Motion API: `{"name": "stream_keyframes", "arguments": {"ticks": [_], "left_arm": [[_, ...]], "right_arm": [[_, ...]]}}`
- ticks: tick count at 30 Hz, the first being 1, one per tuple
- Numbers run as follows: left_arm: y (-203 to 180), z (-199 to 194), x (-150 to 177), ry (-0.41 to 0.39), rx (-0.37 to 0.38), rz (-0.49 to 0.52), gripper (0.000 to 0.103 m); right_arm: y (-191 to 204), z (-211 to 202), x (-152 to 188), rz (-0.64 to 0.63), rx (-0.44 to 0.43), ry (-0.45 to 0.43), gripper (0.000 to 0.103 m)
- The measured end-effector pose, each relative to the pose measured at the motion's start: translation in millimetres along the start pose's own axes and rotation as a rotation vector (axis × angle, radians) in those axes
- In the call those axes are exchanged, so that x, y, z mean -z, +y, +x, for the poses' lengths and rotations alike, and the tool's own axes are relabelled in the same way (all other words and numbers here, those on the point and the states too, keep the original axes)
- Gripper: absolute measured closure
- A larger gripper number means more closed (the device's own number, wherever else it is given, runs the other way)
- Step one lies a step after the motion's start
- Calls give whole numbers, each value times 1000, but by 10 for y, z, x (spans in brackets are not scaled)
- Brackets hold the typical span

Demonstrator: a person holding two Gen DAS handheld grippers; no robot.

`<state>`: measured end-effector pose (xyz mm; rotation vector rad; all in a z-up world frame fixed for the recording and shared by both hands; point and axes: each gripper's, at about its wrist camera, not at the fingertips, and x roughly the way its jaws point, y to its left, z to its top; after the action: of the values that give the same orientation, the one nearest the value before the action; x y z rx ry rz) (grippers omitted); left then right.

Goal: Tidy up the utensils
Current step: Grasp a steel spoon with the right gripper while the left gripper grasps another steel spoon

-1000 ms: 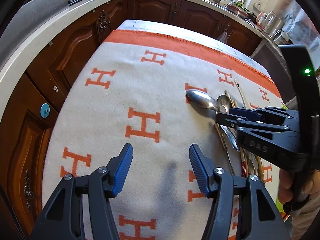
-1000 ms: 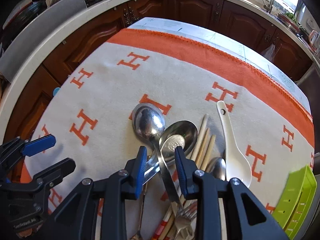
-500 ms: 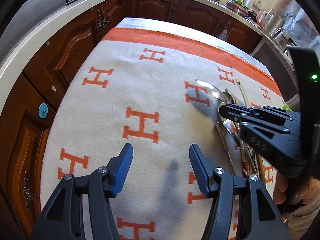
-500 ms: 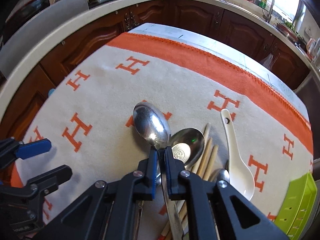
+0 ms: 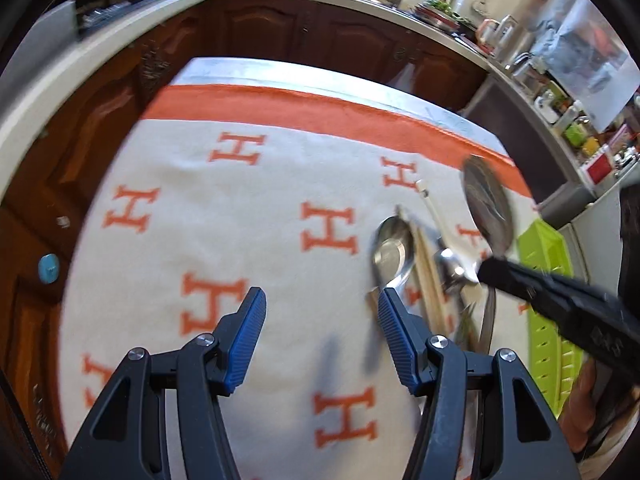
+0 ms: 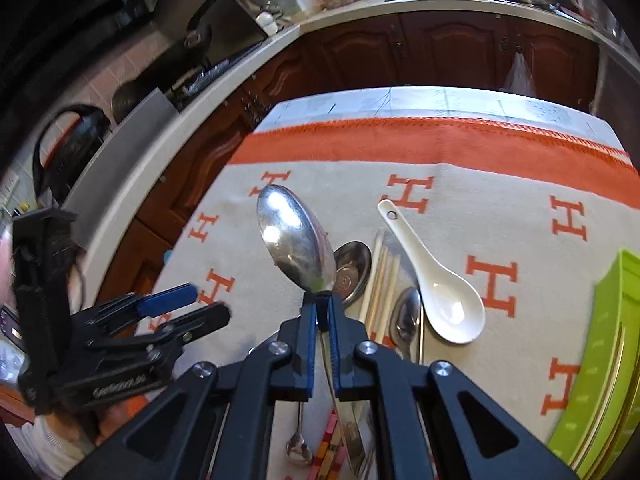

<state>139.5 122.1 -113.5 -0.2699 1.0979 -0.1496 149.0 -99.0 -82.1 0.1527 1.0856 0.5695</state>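
My right gripper (image 6: pixel 321 300) is shut on the neck of a large steel spoon (image 6: pixel 296 240), whose bowl is raised off the cloth and tilted up to the left. From the left wrist view the same large steel spoon (image 5: pixel 487 208) hangs in the air at the right, held by the right gripper (image 5: pixel 486 270). Below it on the blanket lies a pile: a second steel spoon (image 6: pixel 352 270), wooden chopsticks (image 6: pixel 380 276), a white ceramic spoon (image 6: pixel 436 288) and a smaller steel spoon (image 6: pixel 406 316). My left gripper (image 5: pixel 320 320) stands open over bare blanket, left of the pile.
A white blanket (image 5: pixel 240 200) with orange H marks and an orange border covers the table. A green slotted tray (image 6: pixel 600 360) sits at the right edge. Dark wood cabinets and a countertop (image 5: pixel 100 40) ring the table. A hand (image 5: pixel 584 412) holds the right tool.
The right gripper closed on the large spoon's neck and lifted it off the pile, rolling as it rose. The left gripper drifted toward the pile, still open.
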Motion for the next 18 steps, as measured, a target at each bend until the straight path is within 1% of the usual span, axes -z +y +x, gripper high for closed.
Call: {"name": "stream_keyframes", "arguments": {"ticks": [3,4,5,8,10,11,13,15,18], "left_arm": [[-47,208,-143,45,69,5,46],[-71,270,-174,60,81,11,46],[-98,348,-210,74,86,19,46],[-181,555,-286,109,71,37,46],[-230,666,-307,120,52,53,46],[-278,681,-319,104,34,73,46],[-347,732,-309,100,-2,107,46],[-428,774,-317,94,-43,141,46],[-627,843,-260,80,-136,243,46]], "right_arm": [[-112,-113,22,50,-41,-20,101],[-143,-149,30,62,-51,-26,101],[-181,-189,48,77,-57,-36,101],[-251,-240,75,104,-80,-49,101],[-294,-260,83,122,-95,-56,101],[-308,-272,89,130,-99,-61,101],[-333,-314,99,134,-108,-70,101],[-348,-346,99,135,-110,-82,101],[-383,-384,96,141,-109,-92,101]]}}
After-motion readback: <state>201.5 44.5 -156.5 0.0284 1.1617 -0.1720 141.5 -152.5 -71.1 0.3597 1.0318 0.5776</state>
